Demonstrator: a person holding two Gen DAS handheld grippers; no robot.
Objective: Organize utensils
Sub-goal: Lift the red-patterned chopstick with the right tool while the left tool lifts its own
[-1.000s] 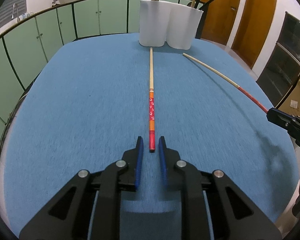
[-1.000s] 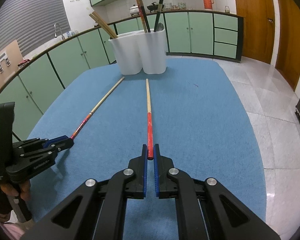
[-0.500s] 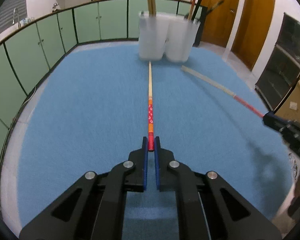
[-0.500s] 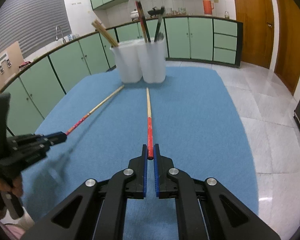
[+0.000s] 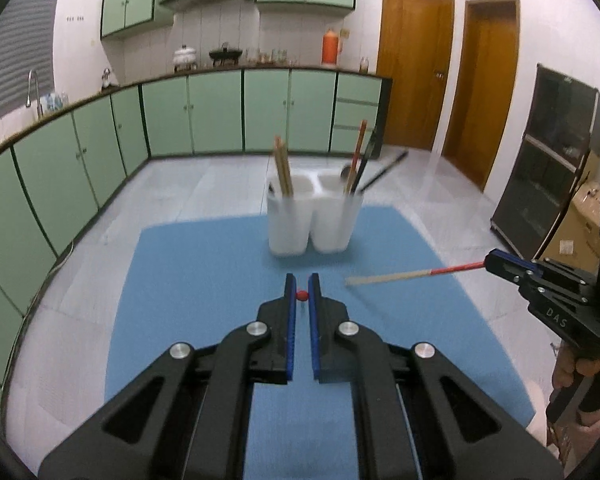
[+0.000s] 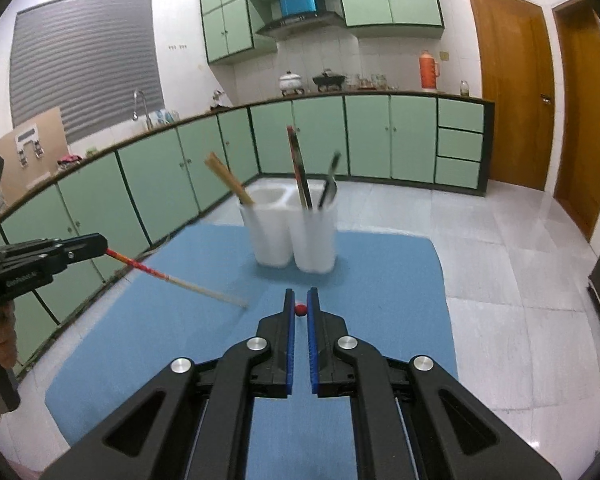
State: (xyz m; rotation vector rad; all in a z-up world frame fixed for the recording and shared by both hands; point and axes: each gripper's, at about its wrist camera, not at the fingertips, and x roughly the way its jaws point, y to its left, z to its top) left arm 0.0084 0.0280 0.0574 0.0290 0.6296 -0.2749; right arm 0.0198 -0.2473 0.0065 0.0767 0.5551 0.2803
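Each gripper is shut on a red-and-cream chopstick, lifted off the blue table and pointing down and forward. My left gripper point(image 5: 301, 295) shows only the red end point(image 5: 301, 295) of its chopstick; its shaft shows in the right wrist view point(image 6: 172, 278). My right gripper point(image 6: 300, 309) shows the red end point(image 6: 300, 309) of its chopstick; its shaft shows in the left wrist view point(image 5: 412, 274). The white two-compartment holder point(image 5: 314, 216), also in the right wrist view point(image 6: 290, 232), stands ahead with wooden chopsticks on the left side and dark utensils on the right side.
The blue table mat point(image 5: 204, 272) spreads below both grippers. Green cabinets point(image 5: 204, 112) line the far wall, wooden doors point(image 5: 416, 68) stand at the right, and a dark glass cabinet point(image 5: 556, 168) is beside the table.
Both grippers have lifted their chopsticks off the table and risen, so the views now look down from higher. The chopsticks no longer lie on the mat.
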